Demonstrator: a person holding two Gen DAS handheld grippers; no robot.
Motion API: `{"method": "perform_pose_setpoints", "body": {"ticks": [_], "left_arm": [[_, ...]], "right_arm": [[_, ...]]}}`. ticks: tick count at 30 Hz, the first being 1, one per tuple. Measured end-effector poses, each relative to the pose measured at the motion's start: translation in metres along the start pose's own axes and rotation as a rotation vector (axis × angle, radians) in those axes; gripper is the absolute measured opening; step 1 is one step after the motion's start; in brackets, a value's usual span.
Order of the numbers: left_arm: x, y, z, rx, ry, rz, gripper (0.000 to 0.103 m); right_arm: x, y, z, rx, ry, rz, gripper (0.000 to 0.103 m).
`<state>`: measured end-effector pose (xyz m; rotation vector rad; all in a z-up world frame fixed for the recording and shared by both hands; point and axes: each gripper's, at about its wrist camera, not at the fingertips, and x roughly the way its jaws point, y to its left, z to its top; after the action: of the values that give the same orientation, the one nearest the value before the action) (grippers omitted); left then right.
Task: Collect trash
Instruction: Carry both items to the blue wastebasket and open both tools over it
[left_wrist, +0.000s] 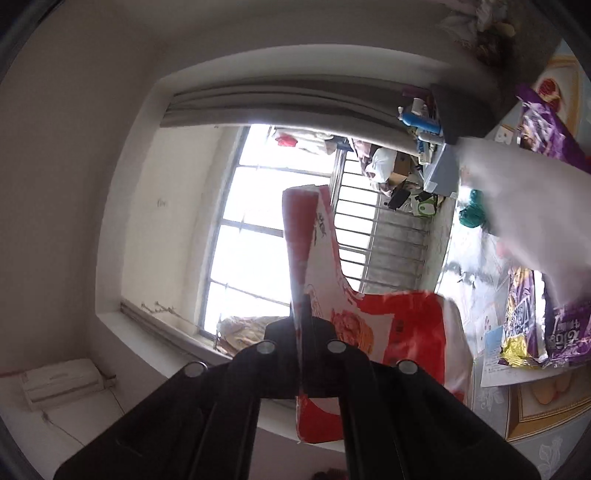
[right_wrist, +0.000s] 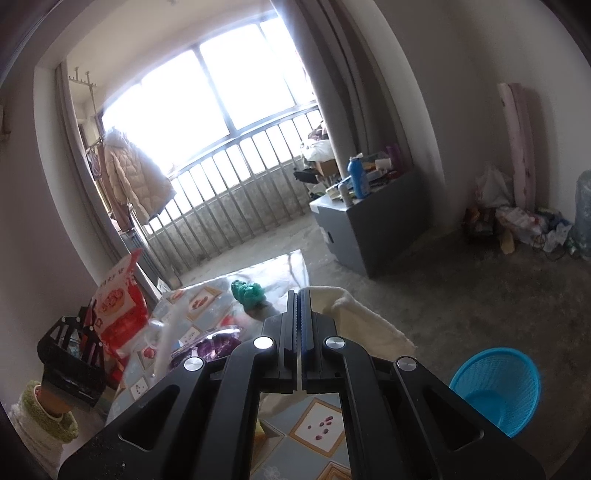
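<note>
A red and white snack bag (left_wrist: 399, 332) is pinched by its edge in my left gripper (left_wrist: 301, 326), which is shut on it and holds it off the table. In the right wrist view the same bag (right_wrist: 120, 302) rises above the left gripper (right_wrist: 79, 334) at the lower left. My right gripper (right_wrist: 298, 310) is shut above the table, its pads pressed together. A cream cloth (right_wrist: 362, 317) lies just beyond its tips; I cannot tell whether it is caught. Purple wrappers (left_wrist: 535, 325) and a crumpled green bag (right_wrist: 248, 293) lie on the patterned table (right_wrist: 317, 424).
A blue mesh basket (right_wrist: 495, 391) stands on the floor to the table's right. A grey cabinet (right_wrist: 373, 229) with bottles is further back, near the balcony railing (right_wrist: 229, 192). A person's green collar (right_wrist: 48, 417) shows at lower left. Clutter is piled in the far right corner.
</note>
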<state>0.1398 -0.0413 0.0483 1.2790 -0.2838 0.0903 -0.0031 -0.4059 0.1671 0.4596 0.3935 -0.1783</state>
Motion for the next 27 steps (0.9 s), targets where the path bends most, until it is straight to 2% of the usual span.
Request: {"method": "perform_pose_setpoints", "body": {"ticks": [4,6,8,10,12,15,17,20,22,27], "left_arm": [[0.005,0.046,0.008,-0.185,0.07,-0.018,0.0],[0.002,0.071,0.018,-0.32,0.093,-0.074,0.0],[-0.003,0.097,0.031,-0.488,0.101,-0.162,0.0],[-0.008,0.124,0.044,-0.692,0.105,-0.295,0.0],[-0.014,0.141,0.055,-0.9,0.113,-0.47,0.0],[-0.006,0.128,0.09,-1.096,0.121,-0.745,0.0],[-0.006,0.105,0.12,-1.13,0.122,-0.87,0.0],[-0.015,0.061,0.175,-1.099,0.121,-1.037,0.0],[-0.022,0.026,0.216,-1.042,0.129,-1.147,0.0],[-0.043,-0.073,0.323,-0.804,0.195,-1.373,0.001]], "right_arm": [[0.001,0.001,-0.001,0.008,0.002,0.001,0.0],[0.0,-0.002,-0.002,0.016,-0.002,-0.001,0.0],[-0.004,-0.007,-0.001,0.021,-0.013,-0.012,0.0],[-0.012,-0.016,0.0,0.033,-0.027,-0.03,0.0],[-0.021,-0.027,0.001,0.048,-0.045,-0.062,0.0],[-0.038,-0.052,0.001,0.092,-0.062,-0.11,0.0],[-0.048,-0.07,0.0,0.118,-0.068,-0.155,0.0],[-0.061,-0.097,-0.005,0.147,-0.069,-0.238,0.0],[-0.065,-0.115,-0.009,0.171,-0.061,-0.287,0.0],[-0.049,-0.168,-0.031,0.264,0.001,-0.376,0.0]]}}
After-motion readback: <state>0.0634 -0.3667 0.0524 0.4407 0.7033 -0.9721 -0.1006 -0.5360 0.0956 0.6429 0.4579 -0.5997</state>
